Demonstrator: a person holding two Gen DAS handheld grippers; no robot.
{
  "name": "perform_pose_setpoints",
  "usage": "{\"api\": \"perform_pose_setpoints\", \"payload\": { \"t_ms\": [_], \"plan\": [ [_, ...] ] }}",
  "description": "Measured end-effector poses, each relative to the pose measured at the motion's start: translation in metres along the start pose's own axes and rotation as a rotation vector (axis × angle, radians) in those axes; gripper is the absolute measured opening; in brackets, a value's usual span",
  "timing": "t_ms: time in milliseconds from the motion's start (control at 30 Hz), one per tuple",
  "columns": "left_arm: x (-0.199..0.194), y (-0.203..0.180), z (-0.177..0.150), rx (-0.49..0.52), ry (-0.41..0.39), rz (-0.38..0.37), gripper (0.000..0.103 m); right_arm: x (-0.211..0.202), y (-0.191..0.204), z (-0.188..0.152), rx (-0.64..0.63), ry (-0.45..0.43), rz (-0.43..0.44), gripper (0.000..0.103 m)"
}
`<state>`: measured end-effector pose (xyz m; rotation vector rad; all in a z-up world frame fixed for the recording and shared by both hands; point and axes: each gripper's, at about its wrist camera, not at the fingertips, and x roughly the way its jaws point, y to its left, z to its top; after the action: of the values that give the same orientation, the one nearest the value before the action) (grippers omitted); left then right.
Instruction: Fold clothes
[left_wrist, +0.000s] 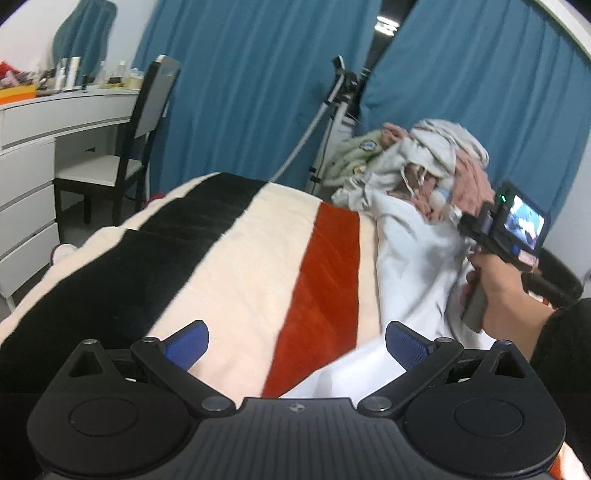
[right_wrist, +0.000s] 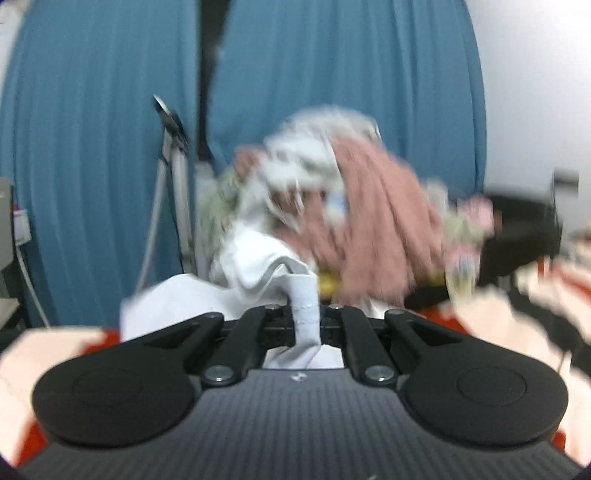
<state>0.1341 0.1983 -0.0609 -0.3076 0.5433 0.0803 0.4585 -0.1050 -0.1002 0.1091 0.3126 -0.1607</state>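
Note:
A white garment (left_wrist: 413, 258) lies stretched along the right side of the striped blanket (left_wrist: 229, 266), from the clothes pile (left_wrist: 424, 162) toward me. My left gripper (left_wrist: 297, 345) is open and empty above the blanket, its blue pads spread wide, the garment's near edge between them. My right gripper (left_wrist: 461, 221) is held by a hand at the right, by the pile. In the right wrist view the right gripper (right_wrist: 304, 314) is shut on a bunched fold of the white garment (right_wrist: 304, 306), with the blurred pile (right_wrist: 351, 206) just ahead.
Blue curtains (left_wrist: 258, 92) hang behind the bed. A tripod stand (left_wrist: 332, 122) stands between bed and curtains. A white dresser (left_wrist: 37, 147) with bottles and a dark chair (left_wrist: 122, 155) are at the left. A black object (right_wrist: 517, 236) sits right of the pile.

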Motion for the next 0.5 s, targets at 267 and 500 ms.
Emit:
{"api": "perform_pose_setpoints", "payload": {
  "t_ms": [267,500],
  "plan": [
    [0.016,-0.014,-0.007,0.065,0.023,-0.015,0.103,-0.013,-0.033,-0.019,0.066,0.008,0.065,0.088],
    [0.006,-0.02,-0.007,0.086,0.012,-0.027,0.103,-0.087,-0.04,-0.01,0.028,0.005,0.162,0.088]
  ]
}}
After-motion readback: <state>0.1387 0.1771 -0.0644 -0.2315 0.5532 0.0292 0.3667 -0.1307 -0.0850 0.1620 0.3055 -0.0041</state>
